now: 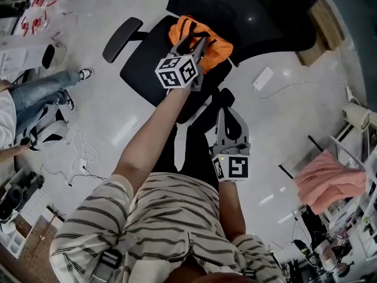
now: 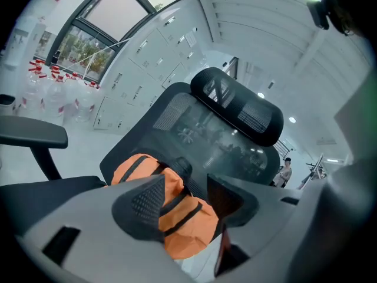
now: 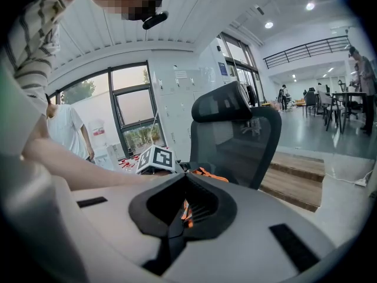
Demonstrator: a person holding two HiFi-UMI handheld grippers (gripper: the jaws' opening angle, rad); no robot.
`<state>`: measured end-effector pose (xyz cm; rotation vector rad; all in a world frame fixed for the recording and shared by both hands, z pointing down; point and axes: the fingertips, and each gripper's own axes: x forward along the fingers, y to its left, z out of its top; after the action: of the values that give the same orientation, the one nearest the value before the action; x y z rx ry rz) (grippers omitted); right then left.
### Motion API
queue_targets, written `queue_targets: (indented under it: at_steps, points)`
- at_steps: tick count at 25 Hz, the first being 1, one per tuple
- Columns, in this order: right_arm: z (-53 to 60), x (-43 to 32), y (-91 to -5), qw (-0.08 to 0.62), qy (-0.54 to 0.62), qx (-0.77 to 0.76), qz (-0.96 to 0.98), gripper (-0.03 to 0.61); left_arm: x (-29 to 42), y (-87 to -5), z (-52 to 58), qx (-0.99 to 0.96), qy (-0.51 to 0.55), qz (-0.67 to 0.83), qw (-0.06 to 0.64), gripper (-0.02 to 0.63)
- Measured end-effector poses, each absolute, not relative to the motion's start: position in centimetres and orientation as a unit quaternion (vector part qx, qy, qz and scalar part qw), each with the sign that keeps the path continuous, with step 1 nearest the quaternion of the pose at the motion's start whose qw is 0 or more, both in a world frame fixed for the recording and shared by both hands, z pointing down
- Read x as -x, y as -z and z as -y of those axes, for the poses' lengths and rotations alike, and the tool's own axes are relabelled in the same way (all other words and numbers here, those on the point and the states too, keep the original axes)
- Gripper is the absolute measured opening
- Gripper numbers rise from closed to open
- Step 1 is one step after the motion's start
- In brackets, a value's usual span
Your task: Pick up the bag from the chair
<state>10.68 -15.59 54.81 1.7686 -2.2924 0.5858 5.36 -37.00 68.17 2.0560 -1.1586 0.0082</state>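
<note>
An orange bag [image 1: 215,46] with black straps lies on the seat of a black office chair [image 1: 144,63], against its backrest. My left gripper [image 1: 200,45] reaches over the bag, open, fingers on either side of its top. In the left gripper view the bag [image 2: 138,167] fills the gap between the left gripper's [image 2: 185,200] spread jaws, with a black strap crossing it. My right gripper [image 1: 225,98] hangs back near the seat's front edge, shut and empty. The right gripper view shows the right gripper [image 3: 184,212], with a sliver of orange bag [image 3: 207,173] beyond it.
The chair's armrest [image 1: 122,38] sticks out at the left. A seated person's legs [image 1: 41,93] and loose cables [image 1: 82,155] lie on the floor at the left. A pink cloth [image 1: 327,181] hangs on a rack at the right. A wooden step [image 1: 324,25] lies behind the chair.
</note>
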Motion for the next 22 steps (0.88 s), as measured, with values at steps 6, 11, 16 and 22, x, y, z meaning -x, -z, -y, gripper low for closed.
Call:
queue_targets:
  at_steps: [6,11,16,22]
  points:
    - [15.6,-10.7,-54.9,0.098,-0.200,-0.597,0.771,0.012,-5.3,-68.3,37.9,-0.800,0.011,0.452,0.394,0.219]
    - [15.6,-10.9,-55.2,0.100,-0.202,-0.597,0.770,0.012,-5.4,-68.8,38.4,-0.790,0.030,0.451,0.415,0.214]
    - [15.7,-11.3,-55.5,0.101,-0.204,-0.599,0.768,0.012,-5.7,-68.5,38.8,-0.796,0.015,0.454,0.399,0.176]
    - [15.9,-11.3,-55.3,0.102,-0.203,-0.599,0.768,0.012,-6.2,-67.8,39.5,-0.805,0.017,0.451,0.386,0.122]
